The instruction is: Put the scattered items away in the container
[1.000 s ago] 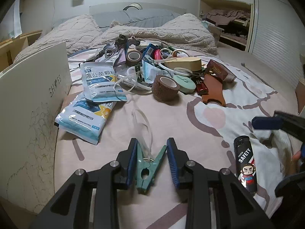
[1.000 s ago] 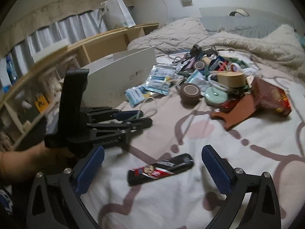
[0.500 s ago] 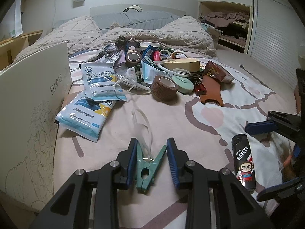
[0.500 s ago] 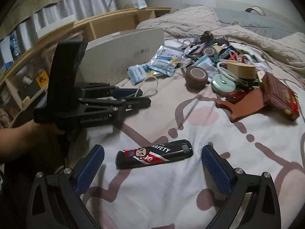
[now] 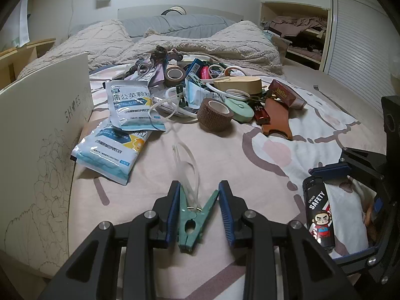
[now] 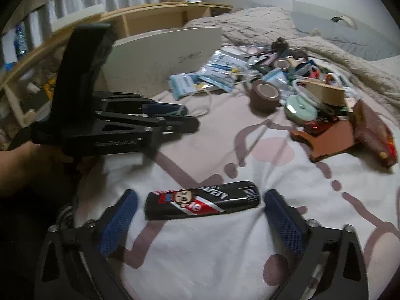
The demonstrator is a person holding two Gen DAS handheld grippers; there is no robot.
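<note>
On the patterned bed sheet (image 5: 225,155): two claws, two items engaged.
Left claw (image 5: 198,212) is closed on a green plastic clothes peg (image 5: 193,221), held beside the cream cardboard shoe box (image 5: 42,130). Right claw (image 6: 200,221) is spread wide, its blue pads either side of a black cartoon-printed lighter (image 6: 202,200) lying flat, untouched. Remaining clutter is heaped near the pillows.

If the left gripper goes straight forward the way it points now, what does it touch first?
Probably the clear plastic loop lying on the bedsheet just ahead of the left gripper, which already holds the green clothespin. Beyond it comes the brown tape roll, though depth is unclear.
</note>
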